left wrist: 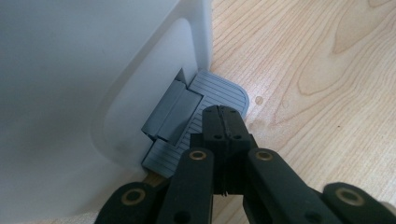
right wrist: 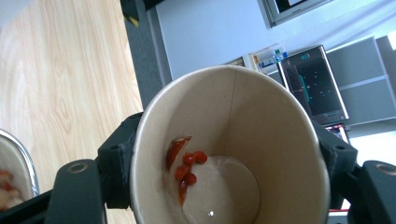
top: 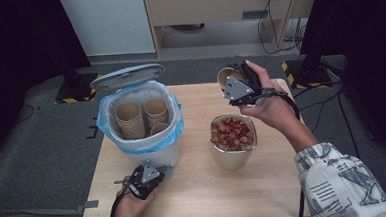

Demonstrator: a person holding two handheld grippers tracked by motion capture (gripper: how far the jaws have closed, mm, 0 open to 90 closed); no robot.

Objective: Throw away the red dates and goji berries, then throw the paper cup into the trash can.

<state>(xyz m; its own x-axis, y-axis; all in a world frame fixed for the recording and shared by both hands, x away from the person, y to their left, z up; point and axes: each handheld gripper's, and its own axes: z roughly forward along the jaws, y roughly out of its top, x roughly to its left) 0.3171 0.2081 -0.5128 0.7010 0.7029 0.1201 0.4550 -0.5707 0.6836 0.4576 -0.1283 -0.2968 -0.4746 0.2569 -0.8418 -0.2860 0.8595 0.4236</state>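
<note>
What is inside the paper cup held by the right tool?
The paper cup holds a few red scraps stuck near its bottom; its lowest edge is out of frame.

My right gripper (right wrist: 229,154) clamps a paper cup (right wrist: 261,121) between both jaws. Red scraps (right wrist: 186,168) cling to its inner wall. Wooden table (right wrist: 60,79) lies beyond.

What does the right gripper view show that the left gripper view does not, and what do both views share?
Right gripper view alone: the paper cup held between the right gripper jaws, with a few red bits stuck near its bottom, and the rim of the metal bowl.

Left gripper view alone: the left gripper, jaws closed, pressing on the grey pedal at the foot of the white bin.

Both: the light wooden table.
</note>
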